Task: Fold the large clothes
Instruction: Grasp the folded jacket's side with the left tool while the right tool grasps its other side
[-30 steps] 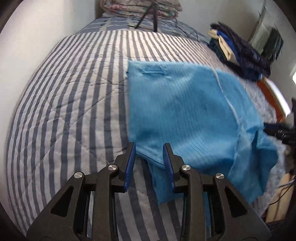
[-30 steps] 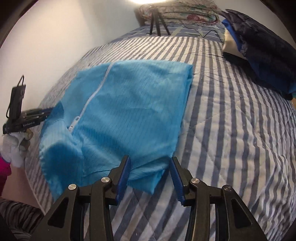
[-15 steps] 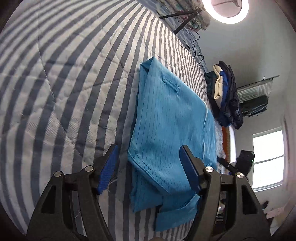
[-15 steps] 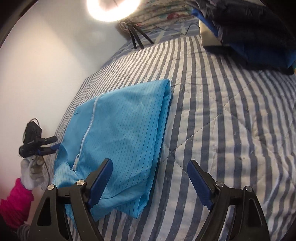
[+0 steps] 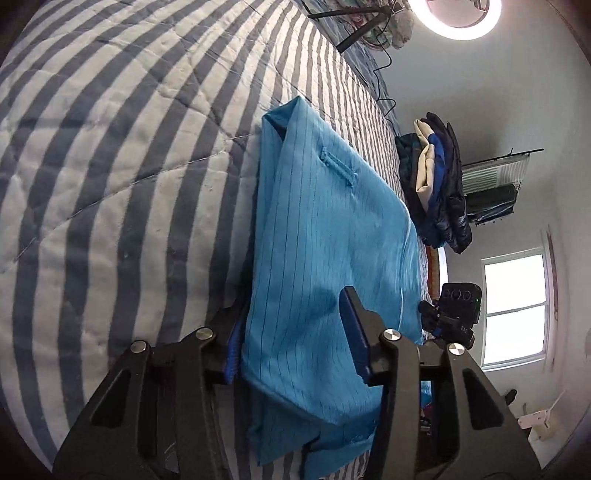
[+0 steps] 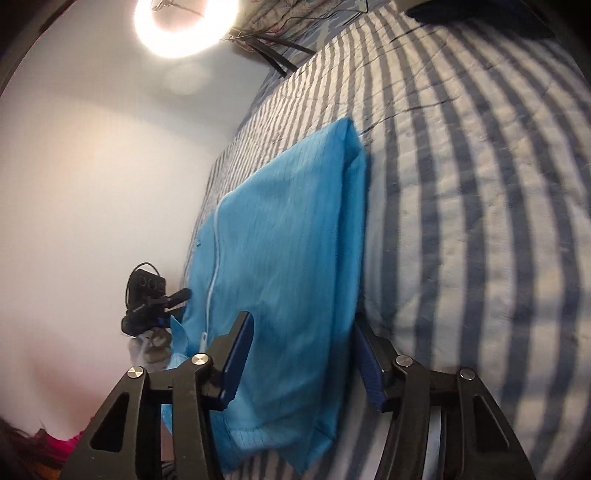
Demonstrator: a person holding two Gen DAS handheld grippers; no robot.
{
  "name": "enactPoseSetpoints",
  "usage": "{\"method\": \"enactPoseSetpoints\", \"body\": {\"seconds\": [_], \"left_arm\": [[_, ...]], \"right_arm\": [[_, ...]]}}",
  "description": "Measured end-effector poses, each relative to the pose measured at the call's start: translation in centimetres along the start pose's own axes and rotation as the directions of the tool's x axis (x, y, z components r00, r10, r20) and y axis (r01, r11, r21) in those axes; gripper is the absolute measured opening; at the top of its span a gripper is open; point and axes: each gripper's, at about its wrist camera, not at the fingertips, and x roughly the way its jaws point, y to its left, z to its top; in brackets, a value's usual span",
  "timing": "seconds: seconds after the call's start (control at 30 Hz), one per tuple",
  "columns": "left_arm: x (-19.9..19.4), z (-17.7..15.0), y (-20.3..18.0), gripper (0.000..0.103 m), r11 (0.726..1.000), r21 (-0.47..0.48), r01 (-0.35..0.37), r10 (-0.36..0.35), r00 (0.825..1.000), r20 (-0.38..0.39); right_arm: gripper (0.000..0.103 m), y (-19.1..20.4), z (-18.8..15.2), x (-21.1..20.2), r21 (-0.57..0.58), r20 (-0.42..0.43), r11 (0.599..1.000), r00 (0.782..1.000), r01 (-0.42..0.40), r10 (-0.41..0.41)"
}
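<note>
Closing, your left tool point(image 5: 295, 343) and right tool point(image 6: 304, 354) each straddle the garment's point(image 5: 325, 236) near bed-edge corners, not yet pinching.

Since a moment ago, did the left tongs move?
Yes. The left tongs rolled sideways and slid forward along the striped quilt, now closing astride the blue garment's edge.

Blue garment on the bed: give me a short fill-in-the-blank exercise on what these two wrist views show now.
1. The blue garment lies on a ____ quilt.
2. The garment's zipper is ____ in colour.
3. The folded garment edge sits ____ the fingers of the left gripper.
4. The lit lamp is shaped like a ____.

Missing words: striped; white; between; ring
</note>
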Motion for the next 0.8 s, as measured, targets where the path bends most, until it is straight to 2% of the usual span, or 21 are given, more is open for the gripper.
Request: {"method": "enactPoseSetpoints", "body": {"seconds": [0.13,0.2,0.27,0.37,0.5,0.57,0.7,0.8], "left_arm": [[1.0,0.6,-0.5,0.043,1.0,-0.003,-0.01,0.01,1.0,0.004],[1.2,0.7,-0.8,0.038,0.999,0.002,-0.036,0.036,0.999,0.012],[1.3,0.5,-1.5,0.031,0.997,0.024,-0.079,0.078,0.997,0.023],[1.3,-0.1,-3.1,0.018,0.981,0.081,-0.174,0.169,0.984,0.061],[1.1,-1.3,-5.6,0.008,0.952,0.155,-0.265,0.248,0.961,0.123],[0.9,-1.9,-6.9,0.007,0.936,0.186,-0.3,0.274,0.949,0.154],[0.3,-3.3,-9.2,0.006,0.911,0.231,-0.341,0.298,0.933,0.2],[-0.4,-4.6,-11.0,0.005,0.898,0.262,-0.352,0.299,0.928,0.221]], "right_arm": [[0.056,0.9,0.4,1.4,-0.006,-0.004,1.0,1.0,-0.015,0.015],[0.051,1.3,0.4,1.6,-0.006,-0.001,1.0,1.0,0.001,-0.001],[0.037,1.6,0.2,1.8,0.002,0.003,1.0,1.0,0.015,-0.015],[0.023,2.9,-0.6,1.5,-0.008,0.013,0.999,0.999,0.049,-0.049],[0.013,6.2,-0.9,1.7,-0.068,0.023,0.99,0.992,0.125,-0.124],[0.008,7.7,-0.8,1.9,-0.097,0.03,0.982,0.987,0.162,-0.16],[0.006,11.0,-1.7,1.7,-0.15,0.053,0.965,0.976,0.217,-0.211],[0.005,13.7,-2.3,1.6,-0.206,0.071,0.944,0.966,0.257,-0.248]]}}
